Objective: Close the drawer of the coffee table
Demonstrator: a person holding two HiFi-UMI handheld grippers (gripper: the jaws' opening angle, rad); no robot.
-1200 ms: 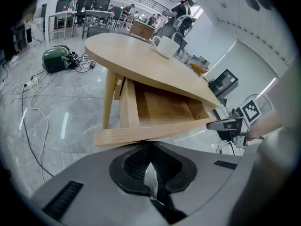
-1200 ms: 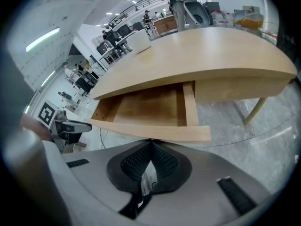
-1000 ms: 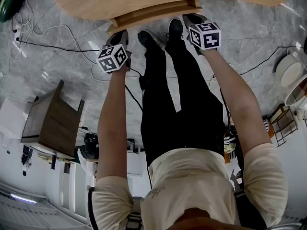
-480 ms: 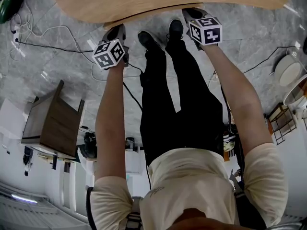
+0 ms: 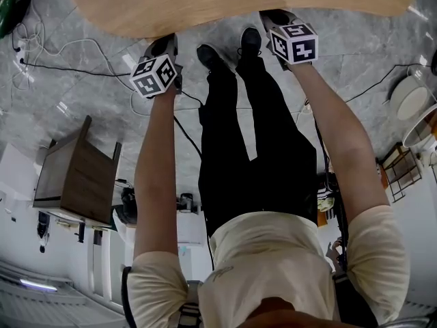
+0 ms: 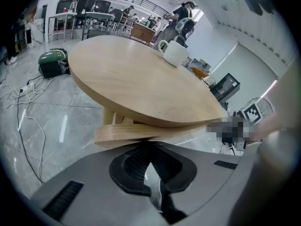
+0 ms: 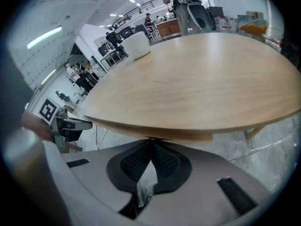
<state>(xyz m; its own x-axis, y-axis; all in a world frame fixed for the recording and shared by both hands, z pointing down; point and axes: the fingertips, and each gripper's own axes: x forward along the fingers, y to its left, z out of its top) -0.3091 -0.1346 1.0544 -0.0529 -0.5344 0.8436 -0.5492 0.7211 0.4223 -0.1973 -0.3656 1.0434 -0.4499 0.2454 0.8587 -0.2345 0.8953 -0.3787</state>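
My left claw (image 6: pixel 149 147) and right claw (image 7: pixel 150 142), both pinched together and empty, press the drawer (image 6: pixel 123 133) sitting nearly home under the coffee table (image 6: pixel 136 79); pushing harder on one side could skew and jam it.

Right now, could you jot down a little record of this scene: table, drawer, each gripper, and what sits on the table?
Coffee table: light wood, rounded top
Drawer: almost fully in; a strip of its front shows under the top in the left gripper view
Left gripper: shut, empty, tips at the drawer front
Right gripper: shut, empty, tips at the table's edge
On the table: white mug
Floor: grey, marble-look
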